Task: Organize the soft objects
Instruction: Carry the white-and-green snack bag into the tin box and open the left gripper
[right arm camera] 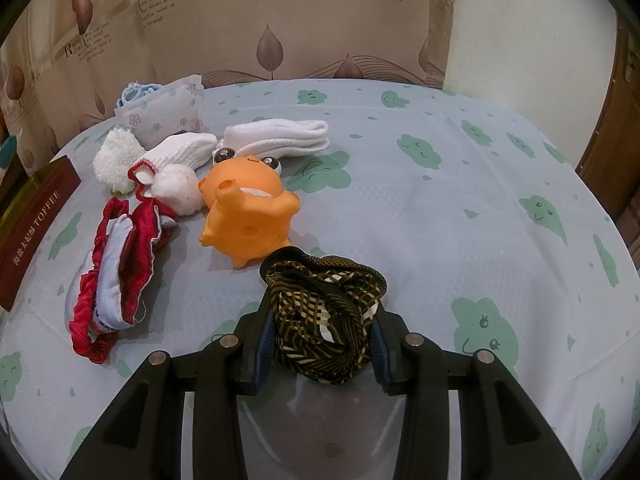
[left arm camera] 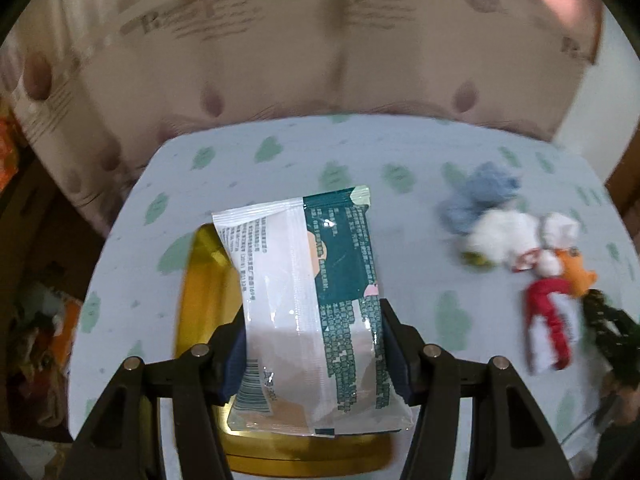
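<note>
My left gripper (left arm camera: 314,344) is shut on a white and green plastic packet (left arm camera: 308,300), held above a yellow tin box (left arm camera: 204,300). My right gripper (right arm camera: 324,320) is shut on a black and gold patterned cloth (right arm camera: 326,312), low over the table. Beyond it lie an orange rubber toy (right arm camera: 248,212), a red and grey fabric piece (right arm camera: 116,256), white socks (right arm camera: 276,138), a white mitten (right arm camera: 180,152), a fluffy white ball (right arm camera: 114,162), a flowered white packet (right arm camera: 164,114) and a blue cloth (right arm camera: 138,92). The pile shows blurred in the left wrist view (left arm camera: 520,248).
The round table (right arm camera: 440,220) has a pale blue cloth with green cloud prints. A dark red toffee box lid (right arm camera: 34,224) lies at its left edge. A leaf-patterned curtain (right arm camera: 300,20) hangs behind. Clutter sits on the floor to the left (left arm camera: 36,320).
</note>
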`<move>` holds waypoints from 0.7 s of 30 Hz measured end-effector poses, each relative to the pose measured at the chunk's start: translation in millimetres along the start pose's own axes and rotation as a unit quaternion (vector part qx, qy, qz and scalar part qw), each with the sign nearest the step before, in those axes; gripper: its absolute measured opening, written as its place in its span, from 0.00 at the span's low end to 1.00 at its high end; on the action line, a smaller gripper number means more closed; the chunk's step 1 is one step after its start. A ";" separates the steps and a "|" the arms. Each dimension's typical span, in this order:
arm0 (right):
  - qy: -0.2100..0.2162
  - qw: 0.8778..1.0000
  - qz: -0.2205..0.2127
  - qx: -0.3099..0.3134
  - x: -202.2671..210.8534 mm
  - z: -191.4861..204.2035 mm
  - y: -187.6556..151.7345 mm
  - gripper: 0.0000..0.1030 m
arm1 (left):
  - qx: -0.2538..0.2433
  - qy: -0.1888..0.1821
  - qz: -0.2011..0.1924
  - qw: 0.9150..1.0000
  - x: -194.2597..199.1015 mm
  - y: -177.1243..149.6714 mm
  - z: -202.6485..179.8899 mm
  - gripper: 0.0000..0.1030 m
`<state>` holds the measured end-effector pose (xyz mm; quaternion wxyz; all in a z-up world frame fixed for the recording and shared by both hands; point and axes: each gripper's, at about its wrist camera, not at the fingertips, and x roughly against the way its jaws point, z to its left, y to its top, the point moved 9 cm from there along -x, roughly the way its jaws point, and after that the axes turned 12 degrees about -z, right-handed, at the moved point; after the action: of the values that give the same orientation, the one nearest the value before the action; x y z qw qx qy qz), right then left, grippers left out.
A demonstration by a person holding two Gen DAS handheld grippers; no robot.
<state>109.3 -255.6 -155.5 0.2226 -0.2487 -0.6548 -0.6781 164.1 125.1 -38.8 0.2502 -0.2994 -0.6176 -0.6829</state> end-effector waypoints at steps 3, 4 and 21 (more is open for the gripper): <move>-0.001 1.000 0.000 0.001 -0.1 0.5 -0.2 0.38 | 0.008 0.016 0.022 1.000 -15.3 -12.4 26.5 0.57; -0.001 1.000 0.000 0.001 0.0 0.7 -0.1 0.38 | 0.014 0.016 0.030 0.999 -21.6 -18.3 35.2 0.57; -0.004 1.000 0.000 0.004 -0.2 0.7 -0.5 0.38 | -0.030 0.037 0.052 0.998 -68.2 -52.6 55.6 0.59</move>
<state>109.2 -254.9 -156.0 0.2210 -0.2509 -0.6584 -0.6743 179.7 184.3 -121.0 0.2988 -0.3132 -0.5709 -0.6976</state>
